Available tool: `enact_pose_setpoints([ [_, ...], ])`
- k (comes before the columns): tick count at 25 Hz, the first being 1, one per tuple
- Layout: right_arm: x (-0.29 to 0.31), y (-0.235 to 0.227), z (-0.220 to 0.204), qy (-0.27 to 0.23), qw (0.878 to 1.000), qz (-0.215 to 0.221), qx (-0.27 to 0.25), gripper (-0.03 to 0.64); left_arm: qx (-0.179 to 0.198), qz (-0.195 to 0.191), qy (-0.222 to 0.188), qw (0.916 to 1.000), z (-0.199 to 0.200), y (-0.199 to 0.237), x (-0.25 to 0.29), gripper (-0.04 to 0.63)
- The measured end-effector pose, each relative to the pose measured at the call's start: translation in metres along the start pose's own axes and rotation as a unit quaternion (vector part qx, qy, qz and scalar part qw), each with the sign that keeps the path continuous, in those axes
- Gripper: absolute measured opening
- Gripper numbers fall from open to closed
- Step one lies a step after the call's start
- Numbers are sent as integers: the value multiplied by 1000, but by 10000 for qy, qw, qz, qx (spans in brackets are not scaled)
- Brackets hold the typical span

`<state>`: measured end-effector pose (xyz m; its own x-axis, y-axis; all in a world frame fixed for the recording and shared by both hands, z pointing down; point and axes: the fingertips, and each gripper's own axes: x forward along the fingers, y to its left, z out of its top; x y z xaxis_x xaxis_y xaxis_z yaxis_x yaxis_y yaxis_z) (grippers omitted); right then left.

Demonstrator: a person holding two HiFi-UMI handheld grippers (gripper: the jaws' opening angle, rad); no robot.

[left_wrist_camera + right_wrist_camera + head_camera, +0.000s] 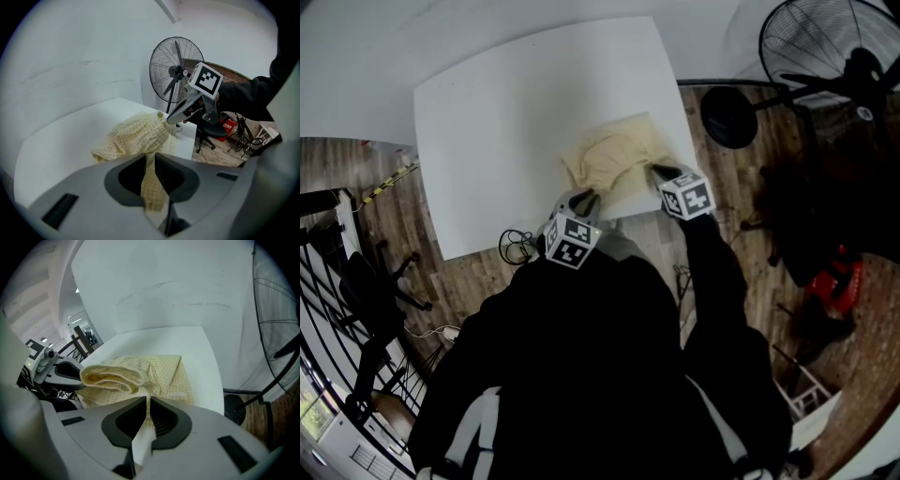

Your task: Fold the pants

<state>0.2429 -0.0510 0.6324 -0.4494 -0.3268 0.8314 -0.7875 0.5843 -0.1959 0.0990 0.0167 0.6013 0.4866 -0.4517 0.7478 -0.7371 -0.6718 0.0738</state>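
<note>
The pale yellow checked cloth pants (614,157) lie in a loose, wrinkled heap on the white square counter (516,122). In the head view the heap is near the counter's front right corner. The cloth is thin and soft, with a fine grid pattern. One part lies flat on the smooth counter top and shows a straight edge, and beside it the cloth bulges up. In the right gripper view the ribbed, gathered waistband (110,378) forms an open oval mouth, raised above the flat part.

The left hand-held gripper (584,200) is near the front edge of the counter. Its grey jaws stand only narrowly apart. A bunched strip of cloth (153,187) fills the gap and touches both jaws, and from there it runs up to the heap. The right hand-held gripper (658,172) is at the right side of the heap. Its jaws are almost together and pinch a thin fold of the pants between them. Each hand-held gripper carries a white cube with black square markers (572,241), and a black sleeve (712,272) reaches to it.

Beside the counter a black round fan with a wire grille (825,47) stands on the brown wooden plank floor (469,272).
</note>
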Motion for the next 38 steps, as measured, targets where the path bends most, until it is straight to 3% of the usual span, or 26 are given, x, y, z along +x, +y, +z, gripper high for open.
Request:
enact_pose_setpoints([
  [3,-7,-4,-4,-10,10000,-78,5,8,-12,0,-30,10000,-2,-1,-6,57],
  [7,-19,-7,4,-195,9997,-68,154,61,-224,11,-256,9994,5,3,-19,60],
  [25,-50,14,78,-1037,9945,-93,55,61,-642,319,-805,9942,55,38,-47,60],
  [31,-63,26,105,-1448,9890,-118,279,61,-817,360,-1051,9904,76,57,-60,60],
  [38,-89,48,134,-2157,9743,-167,635,61,-994,377,-1539,9824,114,76,-91,58],
])
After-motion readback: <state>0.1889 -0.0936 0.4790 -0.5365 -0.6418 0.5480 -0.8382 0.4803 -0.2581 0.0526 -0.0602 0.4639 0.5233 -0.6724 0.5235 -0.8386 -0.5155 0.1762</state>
